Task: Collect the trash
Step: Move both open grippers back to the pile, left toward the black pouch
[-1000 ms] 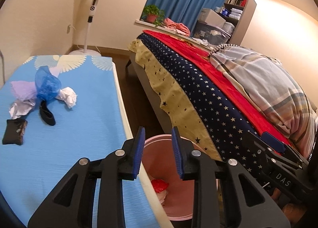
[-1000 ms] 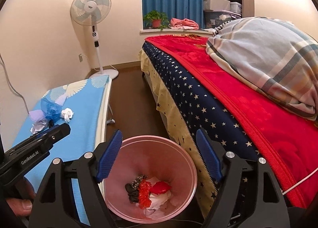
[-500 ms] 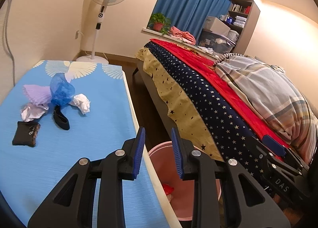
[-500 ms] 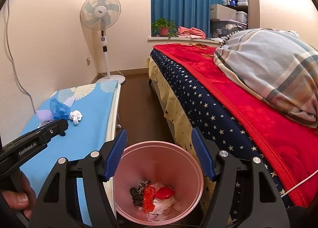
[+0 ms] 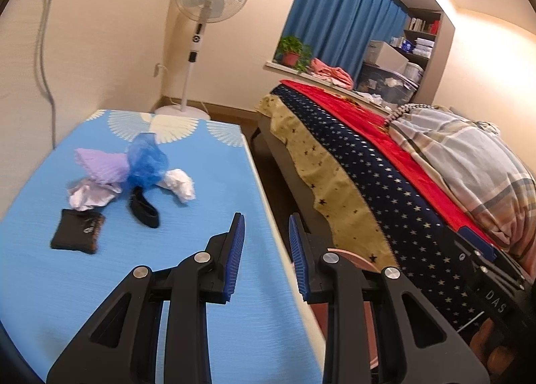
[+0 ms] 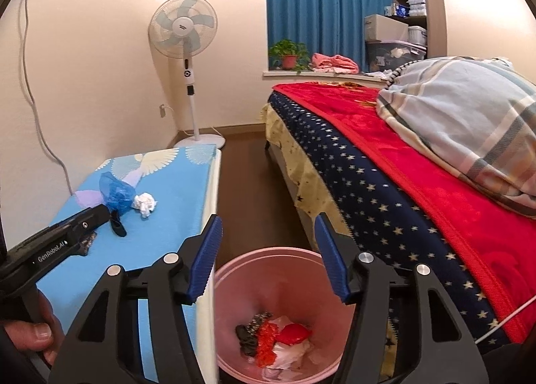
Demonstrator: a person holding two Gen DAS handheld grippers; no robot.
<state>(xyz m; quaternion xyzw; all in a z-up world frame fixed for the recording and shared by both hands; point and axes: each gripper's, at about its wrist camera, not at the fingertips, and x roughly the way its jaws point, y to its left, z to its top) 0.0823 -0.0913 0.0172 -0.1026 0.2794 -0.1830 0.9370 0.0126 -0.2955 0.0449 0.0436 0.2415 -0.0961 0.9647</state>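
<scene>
- Trash pile on the blue-topped table, ahead-left of the left gripper, whose jaws stand narrowly apart, empty.
- Right gripper above the pink bin, jaws just closing, nothing between.

Each unit, the left gripper and the right gripper, comprises black plastic linkage arms with triangular cut-outs, silver pivot screws, ribbed blue pads, and white lettering on the housing, "GenRobot.AI" and "DAS".
</scene>
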